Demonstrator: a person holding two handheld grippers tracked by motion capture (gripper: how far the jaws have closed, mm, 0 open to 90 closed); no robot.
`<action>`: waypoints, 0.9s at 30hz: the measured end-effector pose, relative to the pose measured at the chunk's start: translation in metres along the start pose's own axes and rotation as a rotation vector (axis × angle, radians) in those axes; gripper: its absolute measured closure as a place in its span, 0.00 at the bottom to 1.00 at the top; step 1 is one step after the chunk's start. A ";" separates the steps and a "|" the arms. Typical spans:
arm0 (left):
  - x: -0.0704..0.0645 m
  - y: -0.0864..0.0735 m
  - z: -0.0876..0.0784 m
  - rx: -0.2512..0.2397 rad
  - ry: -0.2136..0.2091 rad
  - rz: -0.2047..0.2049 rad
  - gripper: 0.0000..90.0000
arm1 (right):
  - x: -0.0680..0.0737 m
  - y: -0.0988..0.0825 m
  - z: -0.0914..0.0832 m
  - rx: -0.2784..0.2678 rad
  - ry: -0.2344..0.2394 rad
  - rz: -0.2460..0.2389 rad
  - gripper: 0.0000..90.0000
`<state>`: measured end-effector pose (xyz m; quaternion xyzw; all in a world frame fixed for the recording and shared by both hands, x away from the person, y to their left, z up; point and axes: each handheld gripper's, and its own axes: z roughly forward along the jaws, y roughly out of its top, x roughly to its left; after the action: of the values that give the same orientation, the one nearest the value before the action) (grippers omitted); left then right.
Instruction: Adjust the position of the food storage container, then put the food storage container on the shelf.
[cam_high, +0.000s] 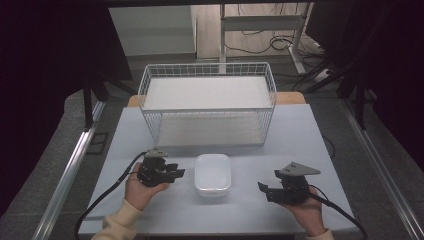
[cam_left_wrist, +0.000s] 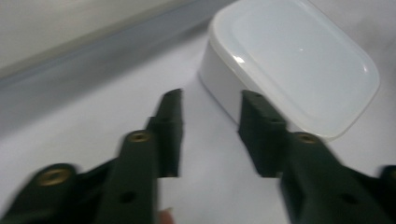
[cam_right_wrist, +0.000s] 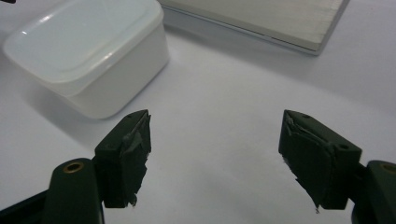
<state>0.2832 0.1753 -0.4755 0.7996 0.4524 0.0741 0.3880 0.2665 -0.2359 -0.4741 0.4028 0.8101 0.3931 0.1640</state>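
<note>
Container: white lidded plastic box (cam_high: 213, 173) on the table (cam_high: 300, 135), between both grippers, in front of the wire basket (cam_high: 207, 102).
Left gripper (cam_left_wrist: 210, 119): jaws apart, empty, seemingly just short of the box.
Right gripper (cam_right_wrist: 215, 154): jaws wide apart, empty, farther off.

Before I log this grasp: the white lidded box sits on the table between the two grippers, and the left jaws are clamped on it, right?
Not clamped. The left gripper view shows the left gripper with jaws apart and nothing between them; the white lidded box lies just beyond. It does sit between the grippers.
</note>
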 end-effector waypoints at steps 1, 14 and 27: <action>0.000 -0.001 -0.003 -0.009 -0.003 -0.005 0.58 | 0.001 0.000 0.000 -0.004 0.007 0.002 0.28; 0.004 -0.009 -0.020 -0.053 -0.038 -0.076 0.35 | 0.001 0.003 0.002 -0.024 0.073 0.043 0.28; 0.002 -0.006 -0.020 -0.063 -0.100 -0.127 0.35 | 0.002 0.011 -0.001 -0.044 0.164 0.124 0.31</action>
<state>0.2703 0.1896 -0.4664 0.7594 0.4797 0.0235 0.4390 0.2704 -0.2308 -0.4647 0.4148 0.7857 0.4517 0.0813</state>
